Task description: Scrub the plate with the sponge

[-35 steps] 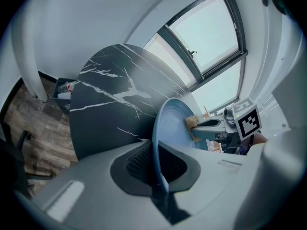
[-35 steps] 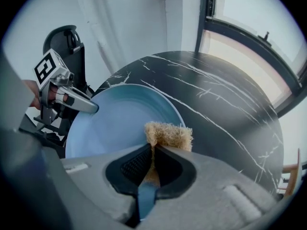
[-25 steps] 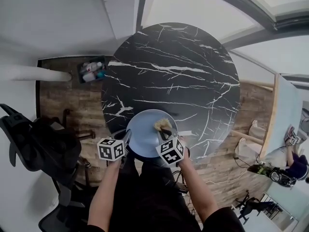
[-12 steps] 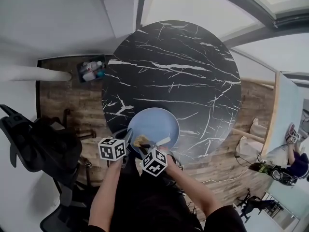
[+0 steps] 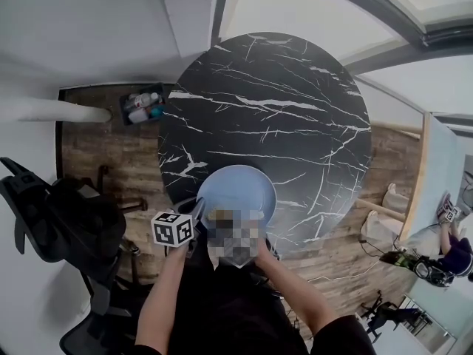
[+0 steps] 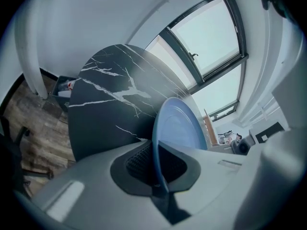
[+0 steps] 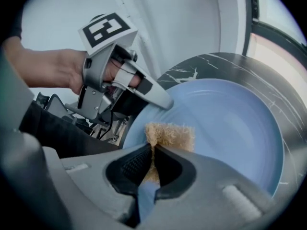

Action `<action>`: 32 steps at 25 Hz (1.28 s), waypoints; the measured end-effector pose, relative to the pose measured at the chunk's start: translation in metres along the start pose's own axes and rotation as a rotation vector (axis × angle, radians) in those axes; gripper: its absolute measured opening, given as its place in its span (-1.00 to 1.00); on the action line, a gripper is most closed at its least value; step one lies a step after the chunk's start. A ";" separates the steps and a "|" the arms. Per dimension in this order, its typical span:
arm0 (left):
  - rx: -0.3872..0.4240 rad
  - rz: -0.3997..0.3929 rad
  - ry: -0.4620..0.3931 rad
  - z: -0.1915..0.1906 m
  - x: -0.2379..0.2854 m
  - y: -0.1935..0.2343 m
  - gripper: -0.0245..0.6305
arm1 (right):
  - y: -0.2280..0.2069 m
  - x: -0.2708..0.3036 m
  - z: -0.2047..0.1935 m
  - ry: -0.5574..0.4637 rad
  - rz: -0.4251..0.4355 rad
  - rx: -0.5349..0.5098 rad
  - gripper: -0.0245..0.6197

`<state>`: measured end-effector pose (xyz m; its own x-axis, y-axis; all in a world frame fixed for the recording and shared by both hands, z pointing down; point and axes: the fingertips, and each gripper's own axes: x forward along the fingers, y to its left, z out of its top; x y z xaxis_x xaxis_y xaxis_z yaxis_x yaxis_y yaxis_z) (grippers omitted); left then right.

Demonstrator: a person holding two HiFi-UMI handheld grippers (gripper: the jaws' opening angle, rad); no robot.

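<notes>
Sponge (image 7: 170, 134) — juts forward from right tongs (image 7: 153, 151) onto plate (image 7: 230, 128).

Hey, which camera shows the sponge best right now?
The right gripper view: the tan sponge sits close up, pinched by the right gripper against the blue plate. The head view has that spot blurred out, and the left gripper view shows the plate but no sponge.

Pale-blue round plate (image 7: 225, 123) was clamped at its rim in the left gripper (image 6: 157, 152); tan fibrous sponge (image 7: 170, 135), pinched in the right gripper (image 7: 153, 152), touched the plate's face nearby
</notes>
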<state>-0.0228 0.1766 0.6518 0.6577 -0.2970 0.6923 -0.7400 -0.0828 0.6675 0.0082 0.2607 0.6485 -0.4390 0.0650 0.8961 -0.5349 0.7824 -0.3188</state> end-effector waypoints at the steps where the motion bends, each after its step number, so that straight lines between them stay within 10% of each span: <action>1: 0.000 0.001 0.000 0.000 0.000 0.000 -0.87 | -0.005 -0.002 -0.001 -0.001 -0.006 0.014 -0.86; 25: 0.014 0.007 0.011 -0.001 0.001 0.000 -0.87 | -0.108 -0.048 -0.022 -0.008 -0.178 0.233 -0.85; 32: 0.009 0.005 0.009 0.000 0.001 -0.001 -0.87 | -0.136 -0.062 -0.038 0.021 -0.345 0.246 -0.85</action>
<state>-0.0211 0.1764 0.6522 0.6555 -0.2890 0.6977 -0.7442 -0.0902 0.6618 0.1358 0.1736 0.6477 -0.1907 -0.1605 0.9684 -0.8056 0.5893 -0.0610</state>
